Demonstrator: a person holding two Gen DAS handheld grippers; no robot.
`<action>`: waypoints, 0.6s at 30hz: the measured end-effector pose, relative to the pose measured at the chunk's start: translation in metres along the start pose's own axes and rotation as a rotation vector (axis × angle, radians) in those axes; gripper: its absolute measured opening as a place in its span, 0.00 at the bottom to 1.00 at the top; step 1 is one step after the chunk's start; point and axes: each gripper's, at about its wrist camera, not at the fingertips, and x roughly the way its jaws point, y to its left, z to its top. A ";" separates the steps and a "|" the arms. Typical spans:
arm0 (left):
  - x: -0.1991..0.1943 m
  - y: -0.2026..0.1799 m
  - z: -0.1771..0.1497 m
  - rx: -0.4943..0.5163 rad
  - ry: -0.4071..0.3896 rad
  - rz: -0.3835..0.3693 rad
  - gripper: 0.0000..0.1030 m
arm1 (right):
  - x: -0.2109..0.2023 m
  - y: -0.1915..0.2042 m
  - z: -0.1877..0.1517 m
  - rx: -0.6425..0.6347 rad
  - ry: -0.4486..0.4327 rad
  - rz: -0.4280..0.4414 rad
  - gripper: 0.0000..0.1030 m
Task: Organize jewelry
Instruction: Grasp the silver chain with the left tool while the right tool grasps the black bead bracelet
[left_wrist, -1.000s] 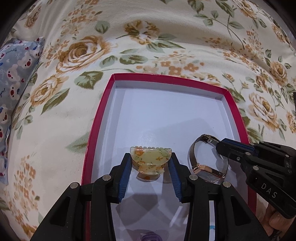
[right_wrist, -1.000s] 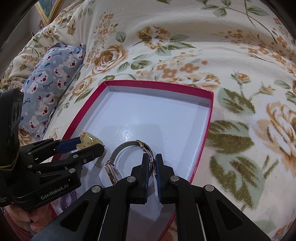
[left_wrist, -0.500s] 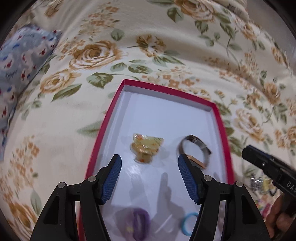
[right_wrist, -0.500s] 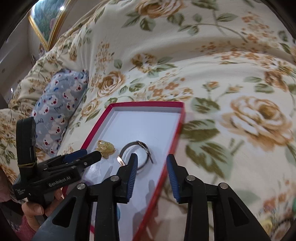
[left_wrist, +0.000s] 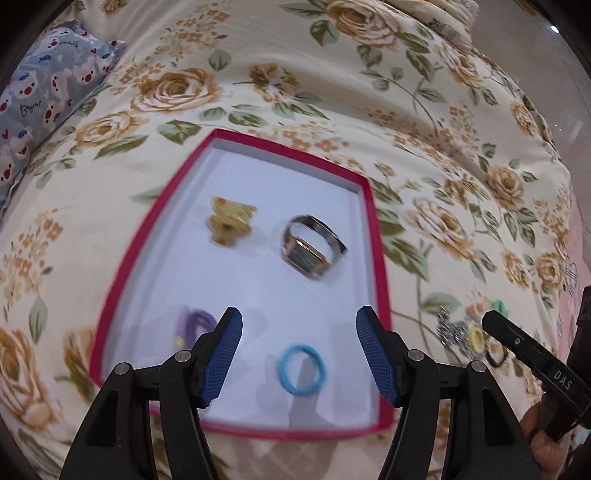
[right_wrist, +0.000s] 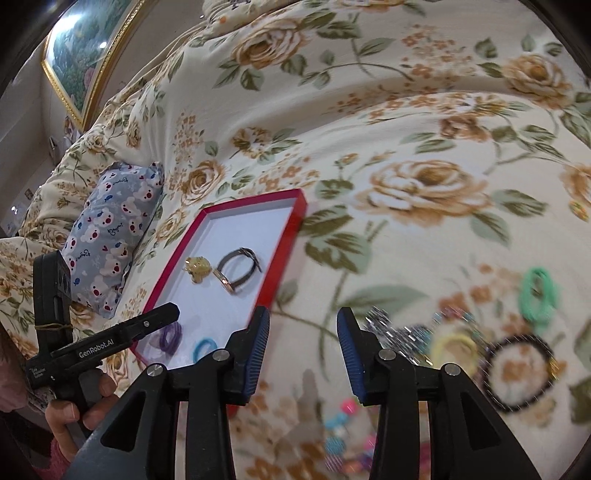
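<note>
A red-rimmed box (left_wrist: 373, 236) with a white floor lies on the floral bedspread. In it lie a yellow hair claw (left_wrist: 229, 220), a watch (left_wrist: 312, 248), a purple hair tie (left_wrist: 195, 325) and a blue ring (left_wrist: 302, 370). My left gripper (left_wrist: 299, 356) is open and empty above the box's near end. My right gripper (right_wrist: 303, 352) is open and empty over the bedspread, right of the box (right_wrist: 284, 251). Loose pieces lie to its right: a silver sparkly piece (right_wrist: 397, 332), a yellow tie (right_wrist: 454, 349), a dark beaded bracelet (right_wrist: 517, 373) and a green tie (right_wrist: 537, 293).
A grey pillow with a bear print (right_wrist: 110, 236) lies left of the box. A framed picture (right_wrist: 85, 48) hangs at the far left. Small pink and blue bits (right_wrist: 341, 424) lie on the bedspread under my right gripper. The floral bedspread (left_wrist: 332, 74) rises behind the box.
My left gripper let go of the hair claw and my right let go of the watch. Both opened and pulled back. The right one swung right toward the loose pieces.
</note>
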 end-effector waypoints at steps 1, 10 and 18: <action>-0.002 -0.002 -0.002 0.004 0.003 -0.006 0.62 | -0.006 -0.004 -0.004 0.008 -0.003 -0.008 0.39; -0.006 -0.040 -0.018 0.096 0.043 -0.051 0.62 | -0.046 -0.041 -0.025 0.069 -0.033 -0.088 0.39; 0.000 -0.069 -0.022 0.169 0.064 -0.069 0.62 | -0.079 -0.078 -0.037 0.126 -0.068 -0.159 0.39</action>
